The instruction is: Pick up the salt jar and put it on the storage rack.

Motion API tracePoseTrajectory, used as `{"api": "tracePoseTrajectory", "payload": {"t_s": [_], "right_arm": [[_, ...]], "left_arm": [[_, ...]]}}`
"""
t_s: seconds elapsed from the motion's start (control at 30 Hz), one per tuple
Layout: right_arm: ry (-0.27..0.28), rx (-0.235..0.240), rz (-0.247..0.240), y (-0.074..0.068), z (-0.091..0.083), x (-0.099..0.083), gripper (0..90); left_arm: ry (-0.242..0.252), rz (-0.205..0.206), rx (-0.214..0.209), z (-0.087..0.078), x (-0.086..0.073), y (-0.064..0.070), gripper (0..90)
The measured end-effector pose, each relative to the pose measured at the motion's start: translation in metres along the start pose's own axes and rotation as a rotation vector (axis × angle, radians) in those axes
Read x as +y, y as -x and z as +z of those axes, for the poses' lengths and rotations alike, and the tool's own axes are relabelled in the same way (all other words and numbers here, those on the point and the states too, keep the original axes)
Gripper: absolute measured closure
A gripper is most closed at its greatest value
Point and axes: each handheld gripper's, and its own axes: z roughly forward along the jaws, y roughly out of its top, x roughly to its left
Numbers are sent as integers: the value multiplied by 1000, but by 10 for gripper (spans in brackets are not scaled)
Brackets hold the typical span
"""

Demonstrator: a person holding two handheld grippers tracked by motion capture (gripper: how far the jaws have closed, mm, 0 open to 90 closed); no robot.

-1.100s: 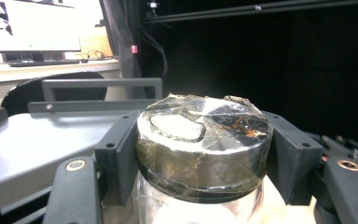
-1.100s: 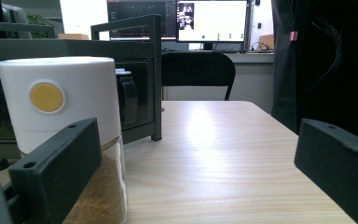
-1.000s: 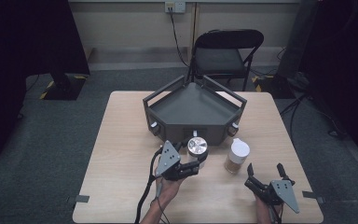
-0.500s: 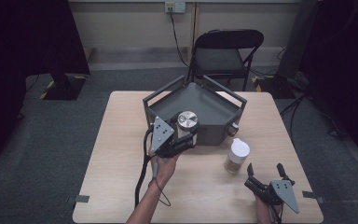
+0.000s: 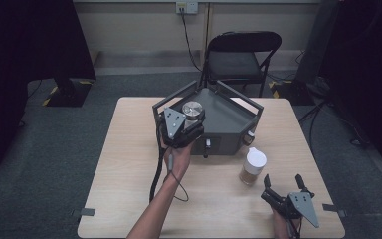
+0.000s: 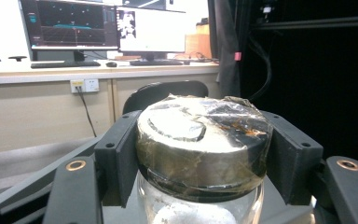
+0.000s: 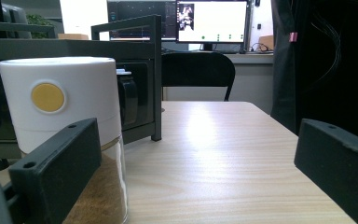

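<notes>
My left gripper (image 5: pixel 191 125) is shut on a glass jar with a silver foil-wrapped lid (image 5: pixel 192 109), held over the left part of the dark grey rack (image 5: pixel 229 117). In the left gripper view both jaws press the sides of the jar's lid (image 6: pixel 203 140), clear glass showing below. A second jar with a white cap (image 5: pixel 254 166) and brown powder stands on the table near the rack's front right corner. My right gripper (image 5: pixel 282 187) rests open near the table's front right edge, just behind that jar. The right gripper view has the white-capped jar (image 7: pixel 60 112) close at left, ahead of the left jaw.
The rack sits at the middle back of the light wooden table (image 5: pixel 129 164). A black folding chair (image 5: pixel 241 57) stands beyond the table's far edge. A black cable (image 5: pixel 156 169) trails from the left gripper along the forearm.
The left gripper has carried the silver-lidded jar up from the table in front of the rack and back over the rack's left side. The right gripper and white-capped jar have stayed put.
</notes>
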Motion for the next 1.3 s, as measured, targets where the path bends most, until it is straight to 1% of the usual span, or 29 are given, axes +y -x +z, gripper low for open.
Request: {"api": "tracePoseTrajectory", "payload": {"t_s": [0.13, 0.2, 0.23, 0.3, 0.33, 0.4, 0.47, 0.5, 0.53, 0.57, 0.6, 0.63, 0.7, 0.77, 0.87, 0.97, 1.03, 1.1, 1.17, 1.3], "right_arm": [[1, 2, -1, 0, 0, 0, 0], [3, 2, -2, 0, 0, 0, 0], [3, 2, -3, 0, 0, 0, 0], [4, 3, -3, 0, 0, -1, 0], [4, 3, -3, 0, 0, -1, 0], [4, 3, -4, 0, 0, -1, 0], [5, 3, -4, 0, 0, -1, 0], [5, 3, -5, 0, 0, -1, 0], [5, 3, -5, 0, 0, -1, 0], [5, 3, -5, 0, -1, -1, 0], [5, 3, -6, 0, 0, -1, 0], [4, 2, -5, 0, 0, -1, 0], [6, 1, -3, 0, -1, -1, 0], [6, 1, -5, 0, -1, -1, 0], [8, 3, -5, 0, -1, -1, 0], [8, 4, -4, 0, -1, -1, 0], [8, 4, -5, 0, -1, -1, 0], [7, 3, -4, 0, -1, -1, 0], [7, 3, -3, 0, -1, -1, 0], [4, 2, -2, 0, 0, -1, 0]], "left_arm": [[-8, 9, 20, 10, -4, 0, 348], [-8, -11, 35, 14, -5, 0, 348], [-7, -15, 34, 15, -6, -2, 348], [-1, -15, 37, 18, -6, -4, 348], [-1, -8, 43, 19, -6, -4, 348], [-11, -1, 55, 23, -4, -4, 348], [-3, -14, 59, 26, -5, -5, 348], [1, -12, 63, 28, -7, -4, 348], [0, -2, 73, 29, -7, -2, 348], [0, 19, 82, 31, -9, 0, 348], [-2, 29, 91, 33, -10, 2, 348], [-7, 27, 101, 35, -11, 3, 348], [-17, 15, 102, 39, -13, 1, 348], [-19, 16, 102, 42, -15, 0, 348], [-25, 0, 102, 45, -17, -2, 347], [-38, 18, 104, 47, -17, -1, 347], [-41, 14, 105, 48, -17, -1, 348], [-40, 19, 105, 47, -18, -2, 347], [-50, 30, 107, 48, -18, -1, 347], [-67, 22, 114, 50, -19, 0, 347]]}}
